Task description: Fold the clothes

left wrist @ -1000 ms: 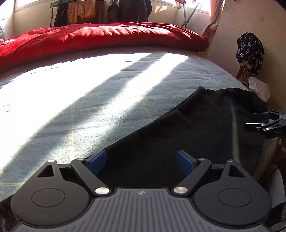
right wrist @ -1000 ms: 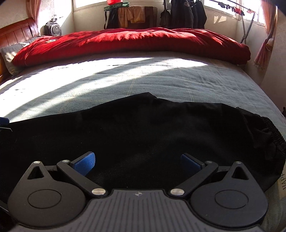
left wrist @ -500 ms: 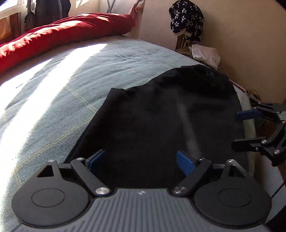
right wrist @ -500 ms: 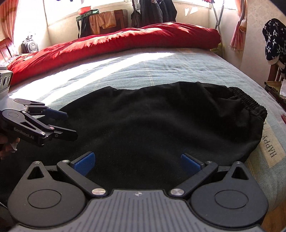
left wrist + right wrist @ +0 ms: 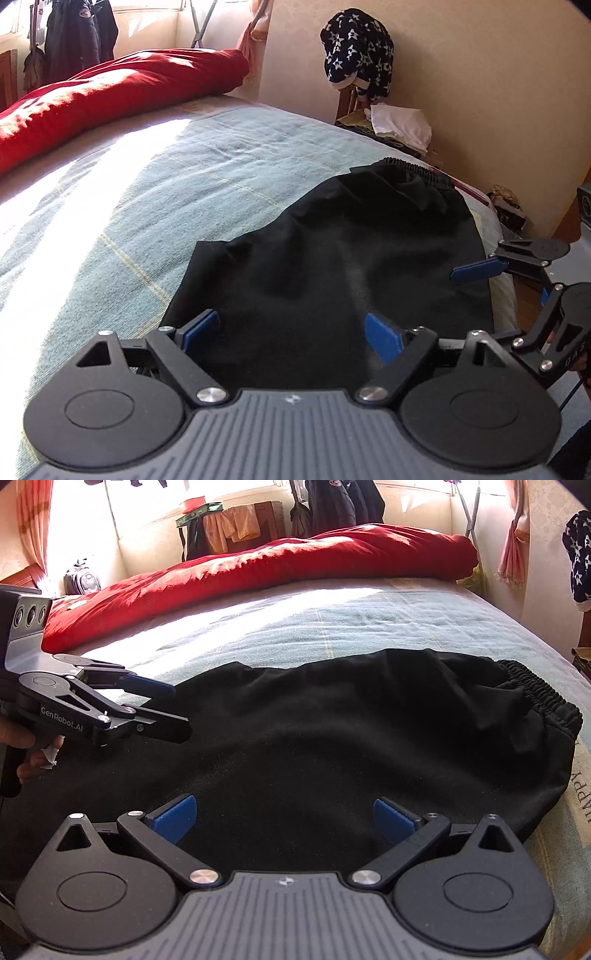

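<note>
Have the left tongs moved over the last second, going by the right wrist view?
Yes. The left tongs, open and empty, have come in from the left edge toward the middle of the black garment, judged against the red duvet.

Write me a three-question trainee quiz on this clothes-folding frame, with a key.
1. True or false: the left gripper is shut on the black fabric garment with an elastic waistband.
2. What lies along the far side of the pale blue bedcover? A) rolled red duvet B) green towel
3. Fill in: the right gripper is ___.

Key: 1 false; 2 A, the red duvet; 3 open.
</note>
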A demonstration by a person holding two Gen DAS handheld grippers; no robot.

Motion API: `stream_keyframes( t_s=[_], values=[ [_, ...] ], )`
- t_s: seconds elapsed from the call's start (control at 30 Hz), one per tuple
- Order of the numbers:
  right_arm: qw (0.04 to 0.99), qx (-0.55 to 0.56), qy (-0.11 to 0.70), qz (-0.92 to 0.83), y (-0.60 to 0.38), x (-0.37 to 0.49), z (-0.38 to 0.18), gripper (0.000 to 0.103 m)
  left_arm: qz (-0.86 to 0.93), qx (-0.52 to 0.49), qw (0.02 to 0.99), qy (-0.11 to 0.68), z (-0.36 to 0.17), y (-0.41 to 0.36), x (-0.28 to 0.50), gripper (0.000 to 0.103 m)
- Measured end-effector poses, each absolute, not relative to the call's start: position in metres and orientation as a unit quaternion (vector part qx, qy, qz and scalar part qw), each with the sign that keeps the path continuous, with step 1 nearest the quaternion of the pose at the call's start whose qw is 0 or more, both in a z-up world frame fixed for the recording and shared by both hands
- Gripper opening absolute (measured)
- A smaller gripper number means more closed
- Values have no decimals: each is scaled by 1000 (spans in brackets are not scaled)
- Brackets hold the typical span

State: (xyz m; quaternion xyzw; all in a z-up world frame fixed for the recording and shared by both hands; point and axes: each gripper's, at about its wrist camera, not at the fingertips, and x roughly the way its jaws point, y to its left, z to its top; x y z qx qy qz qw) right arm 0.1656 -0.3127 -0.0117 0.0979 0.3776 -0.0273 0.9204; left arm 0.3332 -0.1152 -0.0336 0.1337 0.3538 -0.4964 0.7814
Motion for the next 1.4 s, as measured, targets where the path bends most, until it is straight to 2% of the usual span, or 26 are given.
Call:
stream_keyframes(
  t_s=[0.1, 0.3, 0.47, 0.67, 0.8, 0.93, 1.13, 1.4],
  values=[
    [916, 100, 386, -35, -319, 164, -19, 103, -459, 139, 790, 383, -47, -124, 348, 85],
    [925, 95, 367, -38, -336, 161, -10, 103, -493, 136, 785, 349, -25, -141, 340, 87],
    [940, 53, 333, -52, -359, 184, -2, 103, -498, 140, 778, 357, -33, -166, 348, 87],
    [937, 71, 333, -73, -385, 181, -7, 103, -475, 154, 783, 371, -50, -175, 354, 88],
    [935, 84, 333, -87, -402, 180, -11, 103, -476, 163, 780, 372, -36, -183, 349, 88],
    [934, 84, 333, -97, -415, 182, -13, 103, -530, 131, 759, 354, -22, -202, 342, 88],
    [928, 72, 351, -104, -425, 186, -29, 103, -536, 121, 737, 393, -43, -245, 347, 88],
    [929, 67, 353, -92, -428, 185, -35, 103, -579, 106, 726, 356, -12, -270, 338, 89]
  ],
)
